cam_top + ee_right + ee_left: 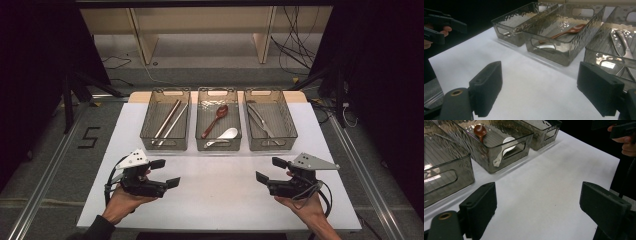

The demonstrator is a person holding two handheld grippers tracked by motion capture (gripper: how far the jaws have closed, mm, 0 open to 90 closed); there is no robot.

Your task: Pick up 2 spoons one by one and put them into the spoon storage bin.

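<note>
I have the left gripper (166,173) low over the near left part of the white table (220,190), jaws spread wide with nothing between them; in the left gripper view I see bare tabletop in the gap. My right gripper (267,170) sits over the near right part, jaws likewise wide apart and empty, with bare table between them in the right gripper view. The two grippers point inward toward each other and are well apart.

Beyond them, along the far side of the table, three clear grey bins stand side by side. The left bin (165,141) holds a pair of metal chopsticks (169,121) lying lengthwise. The middle bin (218,145) holds a brown spoon (216,120) and, nearer me, a white spoon (223,136). The right bin (272,145) holds metal cutlery (261,120); in the right gripper view it looks like a fork and a knife. All the bins are clear of both grippers.
</note>
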